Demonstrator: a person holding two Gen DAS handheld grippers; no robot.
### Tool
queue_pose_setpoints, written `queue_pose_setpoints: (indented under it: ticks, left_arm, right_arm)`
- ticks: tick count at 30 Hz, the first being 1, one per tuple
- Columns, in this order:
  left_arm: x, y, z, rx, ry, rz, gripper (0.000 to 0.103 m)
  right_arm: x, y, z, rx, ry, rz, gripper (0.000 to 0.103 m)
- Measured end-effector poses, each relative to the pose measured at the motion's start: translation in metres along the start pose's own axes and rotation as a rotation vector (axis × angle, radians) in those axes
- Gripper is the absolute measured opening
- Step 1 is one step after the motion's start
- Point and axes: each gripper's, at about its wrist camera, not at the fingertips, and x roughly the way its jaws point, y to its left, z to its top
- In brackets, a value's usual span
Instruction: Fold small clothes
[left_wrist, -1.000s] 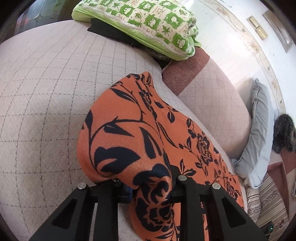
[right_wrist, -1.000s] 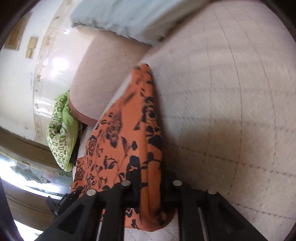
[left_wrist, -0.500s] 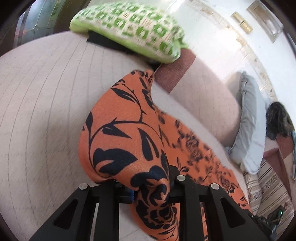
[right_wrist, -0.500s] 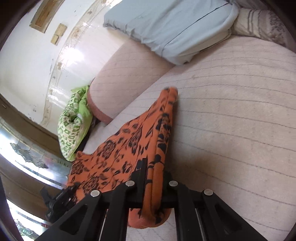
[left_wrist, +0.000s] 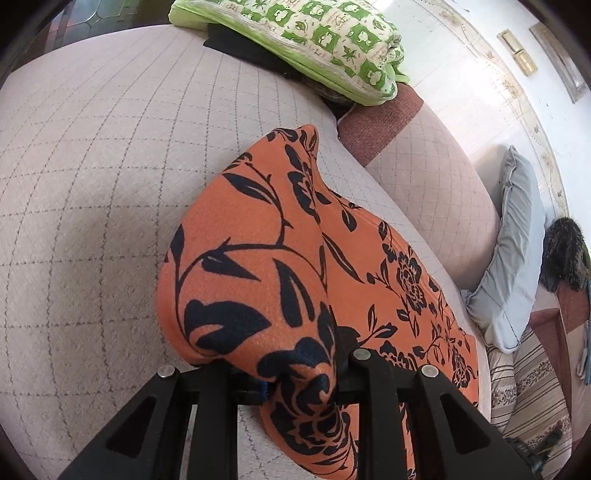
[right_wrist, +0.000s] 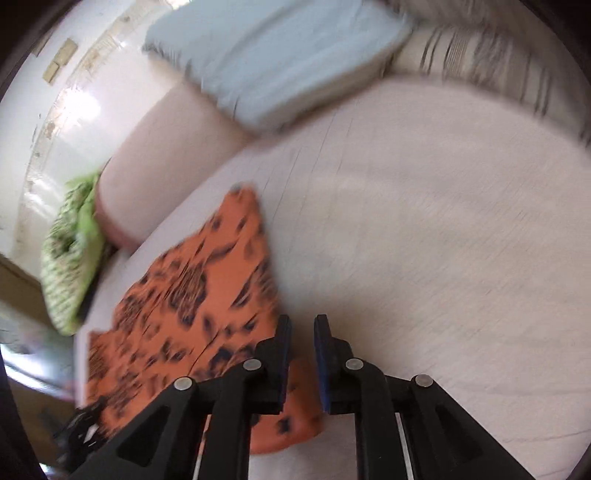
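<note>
Your left claw (left_wrist: 295, 373) clamped on bunched near corner of orange floral garment (left_wrist: 258, 266), cloth lying on quilted sofa seat (left_wrist: 92, 184). Your right claw (right_wrist: 300, 354) opening, nothing between jaws, garment just beneath.

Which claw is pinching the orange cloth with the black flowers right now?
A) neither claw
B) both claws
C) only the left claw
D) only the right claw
C: the left claw has the orange cloth with black flowers bunched up between its fingers, while the right claw is opening with an empty gap, the cloth lying flat on the pale checked cushion below.
</note>
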Motion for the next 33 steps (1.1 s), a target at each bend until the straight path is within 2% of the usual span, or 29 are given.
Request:
queue_pose_setpoints:
  ticks: [2, 3, 7, 11, 14, 16, 18, 21, 27, 33]
  left_arm:
    - [-0.001, -0.002, -0.001, 0.008, -0.006, 0.007, 0.024]
    - [-0.001, -0.003, -0.002, 0.013, -0.010, 0.011, 0.024]
    - [-0.002, -0.007, -0.003, 0.034, -0.023, 0.018, 0.024]
    - [-0.005, -0.012, -0.003, 0.075, -0.039, 0.020, 0.024]
    - [-0.008, -0.016, -0.001, 0.104, -0.048, 0.016, 0.024]
    - [-0.009, -0.020, 0.000, 0.123, -0.054, 0.012, 0.024]
    - [-0.012, -0.025, 0.002, 0.141, -0.066, 0.005, 0.024]
    - [-0.020, -0.040, 0.003, 0.182, -0.100, -0.012, 0.024]
    - [-0.036, -0.082, 0.000, 0.289, -0.175, -0.051, 0.024]
    - [-0.040, -0.125, -0.012, 0.398, -0.207, -0.078, 0.024]
  right_arm:
    - [-0.013, 0.011, 0.000, -0.049, -0.076, 0.086, 0.016]
    - [-0.014, 0.025, -0.002, -0.104, -0.076, 0.132, 0.016]
    - [0.009, 0.084, -0.021, -0.249, 0.048, 0.330, 0.016]
    - [0.039, 0.143, -0.047, -0.374, 0.129, 0.386, 0.016]
    - [0.066, 0.167, -0.065, -0.411, 0.206, 0.404, 0.016]
    - [0.094, 0.169, -0.083, -0.410, 0.323, 0.328, 0.017]
    - [0.096, 0.162, -0.083, -0.385, 0.301, 0.360, 0.015]
    - [0.094, 0.150, -0.067, -0.288, 0.364, 0.395, 0.015]
    - [0.082, 0.116, -0.040, -0.197, 0.336, 0.416, 0.015]
    - [0.072, 0.087, -0.011, -0.145, 0.284, 0.424, 0.015]
